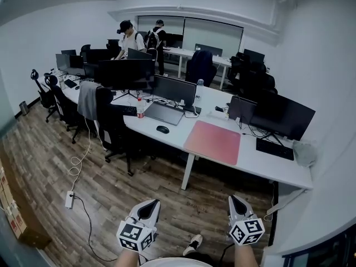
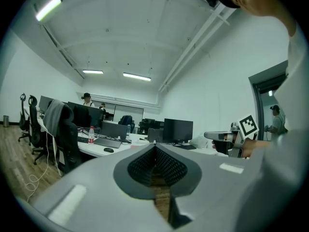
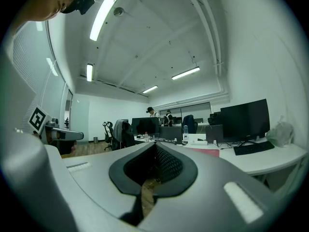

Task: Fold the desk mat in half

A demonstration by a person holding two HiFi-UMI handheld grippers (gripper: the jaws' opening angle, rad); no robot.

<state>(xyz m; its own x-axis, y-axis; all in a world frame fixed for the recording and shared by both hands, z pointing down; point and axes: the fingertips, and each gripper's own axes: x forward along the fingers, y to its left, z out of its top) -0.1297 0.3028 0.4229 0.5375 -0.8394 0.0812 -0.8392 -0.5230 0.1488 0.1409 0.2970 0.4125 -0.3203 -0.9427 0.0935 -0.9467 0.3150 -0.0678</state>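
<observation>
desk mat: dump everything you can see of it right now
The desk mat is a plain pink rectangle, thin and soft-looking, lying flat and fully unfolded on the white desk, close to its front edge. In the head view a black mouse sits off its left side and a black keyboard off its right, both apart from it. Nothing rests on it or holds it.

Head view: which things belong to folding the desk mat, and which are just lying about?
Job in hand: pink desk mat; left gripper and right gripper, both shut, empty.
Lying about: laptop, mouse, keyboard, red-labelled bottle.
</observation>
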